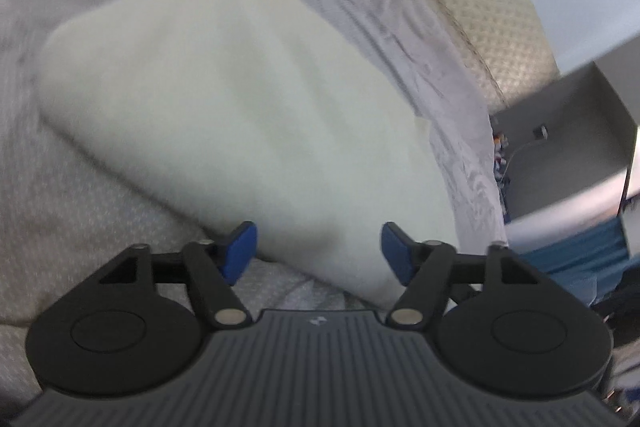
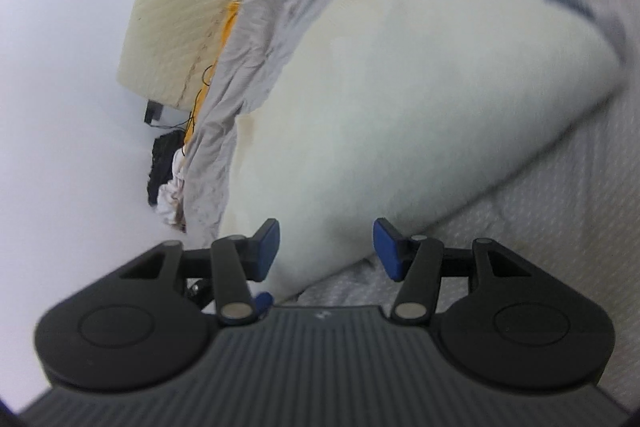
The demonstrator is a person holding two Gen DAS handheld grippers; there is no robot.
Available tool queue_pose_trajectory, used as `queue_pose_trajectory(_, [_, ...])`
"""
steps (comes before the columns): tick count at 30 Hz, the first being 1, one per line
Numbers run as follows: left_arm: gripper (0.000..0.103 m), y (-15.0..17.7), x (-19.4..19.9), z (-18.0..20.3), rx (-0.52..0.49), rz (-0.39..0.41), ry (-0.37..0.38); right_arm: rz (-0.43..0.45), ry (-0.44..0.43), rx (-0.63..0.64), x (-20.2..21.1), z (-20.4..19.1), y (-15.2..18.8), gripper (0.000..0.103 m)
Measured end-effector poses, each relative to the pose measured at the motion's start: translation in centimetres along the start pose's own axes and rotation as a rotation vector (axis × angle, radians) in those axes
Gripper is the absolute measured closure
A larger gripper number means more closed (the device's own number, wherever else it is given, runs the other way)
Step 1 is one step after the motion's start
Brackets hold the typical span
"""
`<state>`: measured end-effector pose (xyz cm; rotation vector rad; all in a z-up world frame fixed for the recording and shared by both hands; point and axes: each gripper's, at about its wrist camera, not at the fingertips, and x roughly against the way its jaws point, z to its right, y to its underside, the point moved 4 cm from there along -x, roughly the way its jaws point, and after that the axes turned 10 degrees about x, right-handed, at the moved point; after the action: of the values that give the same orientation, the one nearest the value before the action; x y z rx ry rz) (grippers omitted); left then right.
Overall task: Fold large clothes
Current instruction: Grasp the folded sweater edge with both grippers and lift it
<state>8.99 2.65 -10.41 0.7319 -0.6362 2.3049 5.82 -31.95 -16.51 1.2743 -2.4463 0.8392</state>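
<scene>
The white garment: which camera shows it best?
The left wrist view: the folded white garment fills the frame, with nearly its whole outline showing. The right wrist view shows it slanted, with its near corner hidden behind the gripper.

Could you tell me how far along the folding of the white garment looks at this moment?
Done: the white garment lies on the grey bed cover as a compact folded bundle. In hand: nothing; the left gripper and right gripper both stand open over its near edge. Left: perhaps one last fold or tidy; blur hides the layers.

Bright, soft light; motion blur, fisheye warp.
</scene>
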Motion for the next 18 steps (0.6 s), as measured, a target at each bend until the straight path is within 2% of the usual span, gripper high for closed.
queue_pose_trajectory(1, [0.024, -0.4, -0.2, -0.6, 0.035, -0.013, 0.017, -0.003, -0.002, -0.02, -0.4, 0.3, 0.0, 0.047])
queue_pose_trajectory(3, [0.024, -0.5, -0.7, -1.6, 0.108, -0.036, 0.043, -0.001, -0.002, -0.041, -0.8, 0.7, 0.0, 0.036])
queue_pose_trajectory(5, [0.023, -1.5, -1.4, -2.3, 0.172, -0.053, 0.061, 0.004, -0.038, -0.085, -1.3, 1.0, -0.1, 0.017])
queue_pose_trajectory(6, [0.023, -1.7, -1.6, -2.9, 0.208, -0.059, 0.071, 0.003, -0.054, -0.107, -1.6, 1.1, -0.2, 0.015])
queue_pose_trajectory(9, [0.023, -2.0, -1.8, -4.6, 0.3, -0.07, 0.094, 0.002, -0.067, -0.138, -2.1, 1.3, -0.2, 0.015])
queue_pose_trajectory(12, [0.023, -2.3, -2.0, -6.0, 0.371, -0.069, 0.086, -0.01, -0.063, -0.193, -2.3, 2.1, 0.1, 0.015])
queue_pose_trajectory(15, [0.023, -2.5, -1.7, -6.6, 0.386, -0.038, 0.059, -0.033, -0.012, -0.266, -2.7, 3.4, 0.8, 0.016])
queue_pose_trajectory(18, [0.023, -2.8, -1.2, -7.2, 0.394, 0.009, 0.025, -0.008, -0.02, -0.34, -2.5, 4.5, 0.9, 0.017])
